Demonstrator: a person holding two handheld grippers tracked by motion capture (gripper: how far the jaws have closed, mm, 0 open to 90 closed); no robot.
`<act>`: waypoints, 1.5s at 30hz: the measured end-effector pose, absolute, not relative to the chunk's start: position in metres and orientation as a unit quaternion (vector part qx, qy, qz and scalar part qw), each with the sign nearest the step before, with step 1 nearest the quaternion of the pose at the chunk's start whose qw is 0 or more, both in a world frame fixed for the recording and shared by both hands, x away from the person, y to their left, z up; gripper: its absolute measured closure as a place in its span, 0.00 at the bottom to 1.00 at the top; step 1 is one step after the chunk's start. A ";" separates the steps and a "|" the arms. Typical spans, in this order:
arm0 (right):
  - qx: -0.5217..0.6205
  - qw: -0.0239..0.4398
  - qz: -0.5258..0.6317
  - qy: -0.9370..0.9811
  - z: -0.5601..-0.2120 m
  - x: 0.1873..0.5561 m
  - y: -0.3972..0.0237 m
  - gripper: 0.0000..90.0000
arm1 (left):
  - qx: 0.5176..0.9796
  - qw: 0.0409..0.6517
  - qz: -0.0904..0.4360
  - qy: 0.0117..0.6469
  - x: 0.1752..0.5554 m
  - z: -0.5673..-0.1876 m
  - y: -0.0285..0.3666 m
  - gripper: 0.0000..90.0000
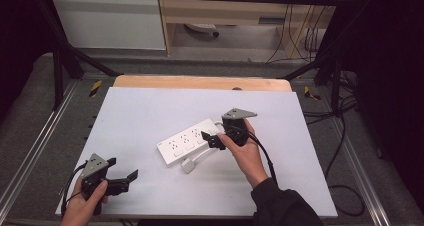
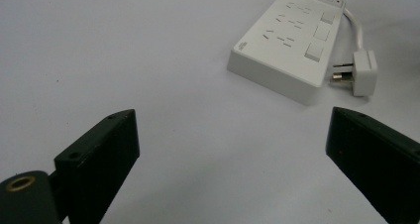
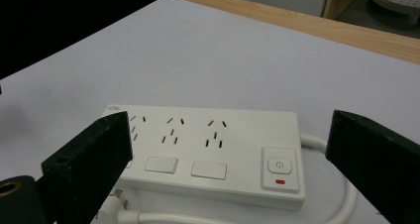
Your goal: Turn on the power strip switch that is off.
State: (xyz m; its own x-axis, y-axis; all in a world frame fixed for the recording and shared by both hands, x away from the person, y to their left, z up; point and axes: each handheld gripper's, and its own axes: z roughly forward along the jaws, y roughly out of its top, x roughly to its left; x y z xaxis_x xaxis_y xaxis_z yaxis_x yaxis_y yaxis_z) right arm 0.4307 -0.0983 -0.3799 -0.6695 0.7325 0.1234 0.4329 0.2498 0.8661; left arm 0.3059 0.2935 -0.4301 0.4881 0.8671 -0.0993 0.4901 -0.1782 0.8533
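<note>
My right gripper [image 1: 216, 136], jaws wide and empty, hangs over the power strip [image 3: 208, 149]; its view alone reveals the strip's red-lit switch [image 3: 280, 168]. My left gripper [image 1: 125, 180] gapes empty near the table's [image 1: 150, 106] front-left corner.

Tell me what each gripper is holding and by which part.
Nothing is held. The right gripper hangs open over the power strip, jaws clear of it. The left gripper is open above the bare table.
</note>
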 end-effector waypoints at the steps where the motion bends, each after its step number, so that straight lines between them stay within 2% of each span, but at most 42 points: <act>1: 0.376 0.155 0.484 0.775 -0.380 0.431 -0.098 0.06 | 0.738 0.446 0.211 0.460 0.306 -0.430 0.293 0.07; 5: 0.374 0.156 0.479 0.779 -0.382 0.431 -0.092 0.08 | 0.739 0.446 0.212 0.459 0.306 -0.430 0.293 0.07; 11: 0.364 0.146 0.476 0.787 -0.387 0.432 -0.085 0.17 | 0.740 0.446 0.209 0.458 0.306 -0.431 0.293 0.07; 19: 0.368 0.141 0.471 0.789 -0.395 0.432 -0.077 0.17 | 0.740 0.446 0.210 0.457 0.305 -0.430 0.293 0.07; 23: 0.374 0.141 0.475 0.783 -0.399 0.431 -0.076 0.28 | 0.741 0.446 0.208 0.457 0.305 -0.431 0.293 0.07; 25: 0.375 0.141 0.478 0.782 -0.401 0.431 -0.076 0.37 | 0.741 0.446 0.208 0.457 0.305 -0.431 0.293 0.07; 27: 0.377 0.141 0.478 0.781 -0.402 0.430 -0.076 0.39 | 0.741 0.446 0.208 0.457 0.305 -0.431 0.293 0.07; 28: 0.375 0.142 0.479 0.781 -0.405 0.430 -0.075 0.46 | 0.741 0.446 0.208 0.457 0.305 -0.431 0.293 0.07; 35: 0.369 0.147 0.487 0.778 -0.409 0.427 -0.076 0.62 | 0.743 0.444 0.208 0.455 0.306 -0.431 0.293 0.07; 36: 0.369 0.147 0.487 0.778 -0.409 0.427 -0.076 0.62 | 0.744 0.444 0.208 0.455 0.306 -0.431 0.293 0.07; 38: 0.367 0.153 0.494 0.773 -0.410 0.426 -0.076 0.69 | 0.743 0.444 0.207 0.455 0.305 -0.431 0.293 0.07; 40: 0.366 0.157 0.497 0.771 -0.410 0.425 -0.077 0.71 | 0.743 0.444 0.207 0.455 0.305 -0.431 0.293 0.07; 42: 0.366 0.160 0.502 0.767 -0.412 0.424 -0.078 0.79 | 0.743 0.444 0.208 0.455 0.305 -0.431 0.293 0.07; 45: 0.365 0.166 0.509 0.762 -0.413 0.422 -0.080 0.84 | 0.744 0.444 0.207 0.455 0.306 -0.431 0.293 0.07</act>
